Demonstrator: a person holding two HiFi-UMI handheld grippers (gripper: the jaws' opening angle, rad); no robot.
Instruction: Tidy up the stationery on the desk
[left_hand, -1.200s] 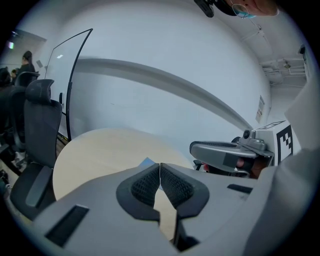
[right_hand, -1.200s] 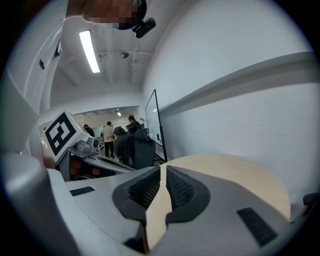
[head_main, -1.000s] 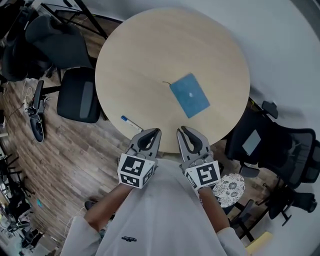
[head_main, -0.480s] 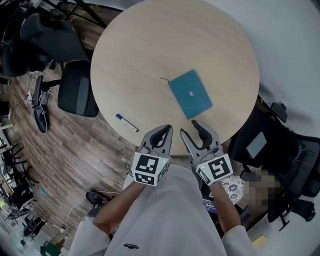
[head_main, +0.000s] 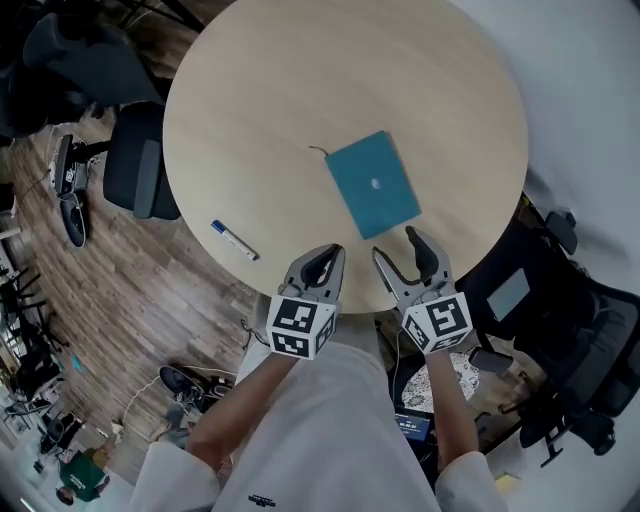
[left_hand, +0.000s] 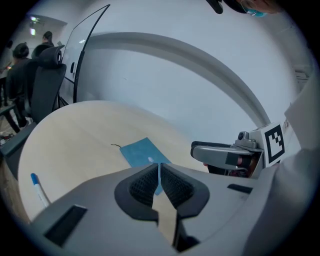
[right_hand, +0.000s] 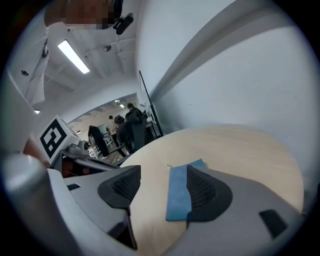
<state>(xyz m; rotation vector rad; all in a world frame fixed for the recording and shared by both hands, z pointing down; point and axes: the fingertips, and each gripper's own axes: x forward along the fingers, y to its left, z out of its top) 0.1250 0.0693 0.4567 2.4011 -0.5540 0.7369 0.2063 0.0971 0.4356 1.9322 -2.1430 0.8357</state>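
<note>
At near edge of table (head_main: 300, 80), left gripper (head_main: 322, 254) sat pressed together, right gripper (head_main: 398, 246) spread, both empty — flat notebook (head_main: 372, 185) could skid if nudged.

1. The notebook (head_main: 372, 184) lies on the table (head_main: 300, 80), right of centre and toward the near edge.
2. The pen (head_main: 234, 240) lies on the table at its near-left edge, well apart from the notebook.
3. The left gripper (head_main: 330, 255) and right gripper (head_main: 397, 246) sit side by side at the near edge. The right gripper is just before the notebook.
4. The left chair (head_main: 140, 170) stands beside the table's left edge, and the right chair (head_main: 515, 292) beside its right.
</note>
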